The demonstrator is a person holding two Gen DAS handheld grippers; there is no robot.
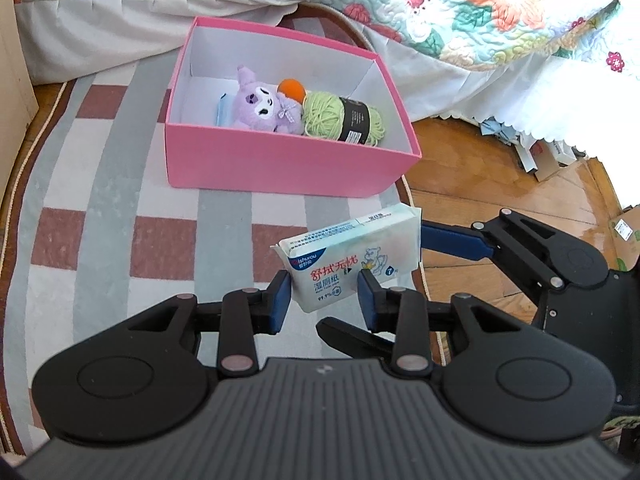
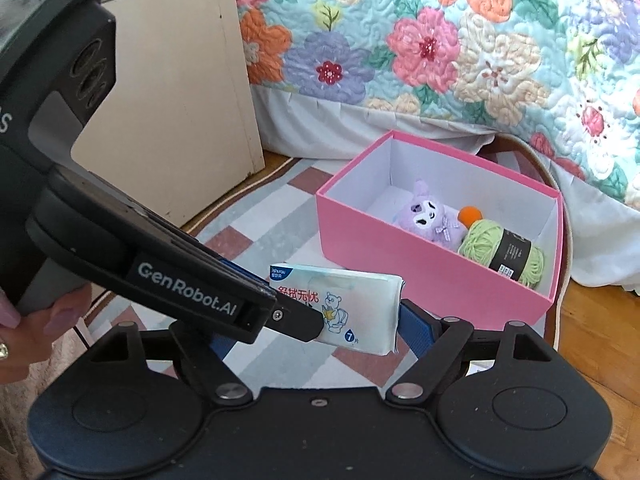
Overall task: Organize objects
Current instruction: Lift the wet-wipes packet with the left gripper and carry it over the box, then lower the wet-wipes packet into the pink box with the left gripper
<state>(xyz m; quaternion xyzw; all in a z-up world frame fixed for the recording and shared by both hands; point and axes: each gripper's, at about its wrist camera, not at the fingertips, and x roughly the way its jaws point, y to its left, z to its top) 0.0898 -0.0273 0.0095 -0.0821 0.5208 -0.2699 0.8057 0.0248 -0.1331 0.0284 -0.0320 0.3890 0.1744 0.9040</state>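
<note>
We grip the wet-wipe pack (image 1: pixel 352 256) across its narrow waist in the left claw (image 1: pixel 325 298), lifted above the rug, short of the pink box (image 1: pixel 280 160); it seems light, soft, slippery; the right claw (image 2: pixel 320 330) brackets its ends, spread wide, contact unclear.

Left gripper (image 1: pixel 326 294) is pointing steeply down-forward, blue pads (image 1: pixel 280 300) pressing both sides of a wipes pack (image 1: pixel 352 256), jaws narrow, pack sticking up toward 12 o'clock. Right gripper (image 2: pixel 316 330) is also angling down, jaws standing wide around the same pack; its right finger (image 2: pixel 416 326) is touching the pack's end, the left finger is mostly hidden behind the left gripper's body, so contact there is probably not readable. In the left view the right gripper's finger (image 1: pixel 456 240) is coming in from 3 o'clock. A hand (image 2: pixel 24 320) is wrapping the left handle at 9 o'clock.
</note>
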